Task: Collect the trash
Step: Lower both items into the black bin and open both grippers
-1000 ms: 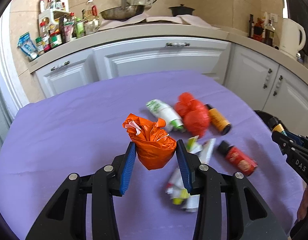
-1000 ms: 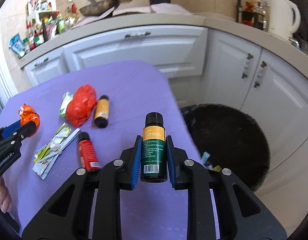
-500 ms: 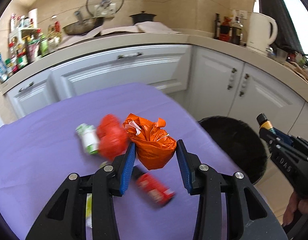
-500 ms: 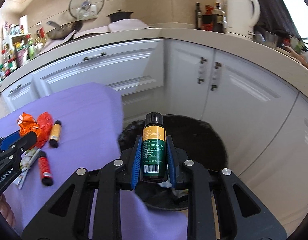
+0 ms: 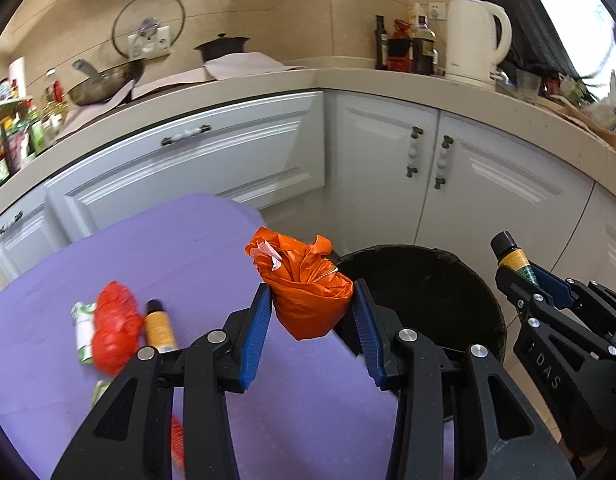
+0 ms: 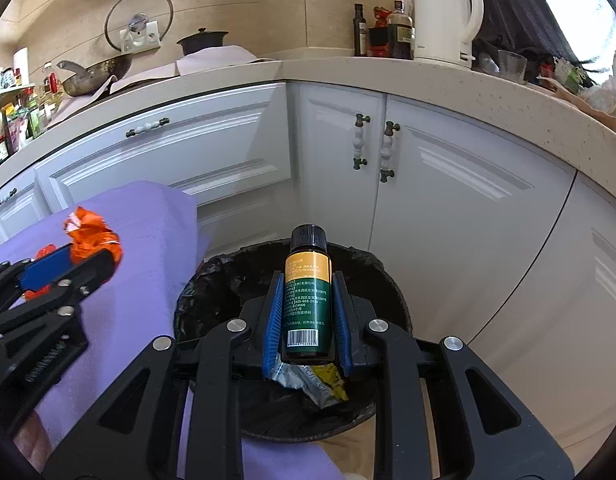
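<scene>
Left wrist view first: my left gripper (image 5: pixel 312 316) points forward and downward over the right edge of the purple-covered table (image 5: pixel 156 252), its blue pads (image 5: pixel 254 332) pinching a crumpled orange bag (image 5: pixel 308 288) that stands up between them with its twisted top uppermost. Behind and left of it on the cloth lie a white-and-green wrapper (image 5: pixel 82 320), a red crumpled bag (image 5: pixel 114 328) and a small bottle with an orange label (image 5: pixel 158 326), all somewhat blurred. Just beyond the table edge, the black bin (image 5: pixel 436 284) sits on the floor before the white cabinets (image 5: pixel 388 160). At the right of this view my right gripper (image 5: pixel 524 276) reaches in from the side, the cap of its bottle poking out past the fingers.

From the right wrist camera, my left gripper shows at the far left, over the cloth, the orange bag visible past its fingers. A bit of my hand (image 6: pixel 32 436) appears below it, which the other camera does not show. My right gripper (image 6: pixel 306 312) tilts downward directly above the bin, clamped on a dark green bottle (image 6: pixel 306 304) with a black cap and an orange band, held upright with the barcode nearest me. Only this view looks into the bin: crumpled silver and yellow wrappers (image 6: pixel 312 380) lie inside, just under the bottle.
</scene>
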A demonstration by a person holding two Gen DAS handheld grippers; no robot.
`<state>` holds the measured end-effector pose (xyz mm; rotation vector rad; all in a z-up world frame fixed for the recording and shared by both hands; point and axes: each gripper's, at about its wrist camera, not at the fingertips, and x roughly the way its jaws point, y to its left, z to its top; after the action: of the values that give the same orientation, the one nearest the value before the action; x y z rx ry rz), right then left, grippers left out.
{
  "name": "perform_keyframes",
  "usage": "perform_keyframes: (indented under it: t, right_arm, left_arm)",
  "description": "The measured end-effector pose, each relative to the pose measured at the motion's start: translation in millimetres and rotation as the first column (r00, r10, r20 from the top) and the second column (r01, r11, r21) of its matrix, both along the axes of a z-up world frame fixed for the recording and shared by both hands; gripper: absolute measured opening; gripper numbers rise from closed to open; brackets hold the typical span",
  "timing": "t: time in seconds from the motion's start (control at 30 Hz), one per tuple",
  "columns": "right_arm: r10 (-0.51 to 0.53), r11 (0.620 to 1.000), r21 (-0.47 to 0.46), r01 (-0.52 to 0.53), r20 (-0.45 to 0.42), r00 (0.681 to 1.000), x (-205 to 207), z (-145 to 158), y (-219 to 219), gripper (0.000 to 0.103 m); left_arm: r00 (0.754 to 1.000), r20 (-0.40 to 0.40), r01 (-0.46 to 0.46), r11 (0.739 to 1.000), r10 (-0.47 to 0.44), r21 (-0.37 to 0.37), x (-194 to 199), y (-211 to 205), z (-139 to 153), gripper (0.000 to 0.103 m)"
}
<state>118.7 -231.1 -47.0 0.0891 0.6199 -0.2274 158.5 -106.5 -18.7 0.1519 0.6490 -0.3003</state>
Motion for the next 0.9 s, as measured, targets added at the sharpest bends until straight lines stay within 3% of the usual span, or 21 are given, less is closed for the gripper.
perform_keyframes:
  t: [0.5, 0.63, 0.9]
  right_arm:
    - [-0.018, 1.0, 0.022, 0.018, -0.018, 1.0, 20.3, -15.4, -21.7, 0.023]
    - [-0.027, 0.999, 0.032, 0.028, -0.021, 0.999, 22.2, -19.7, -25.2, 0.027]
    - [-0.04, 0.999, 0.024, 0.04, -0.021, 0.999, 18.8, -19.0, -23.8, 0.027]
  left_arm:
    - [0.999, -0.029, 0.024, 0.998, -0.023, 0.057, 27.8, -39.1, -20.0, 0.043]
    - [0.999, -0.046, 0.024, 0.997, -0.02, 0.075, 32.0, -43.7, -25.9, 0.044]
    - [0.999, -0.05, 0.012, 0.998, -0.009, 0.058, 33.3, -40.9, -25.4, 0.057]
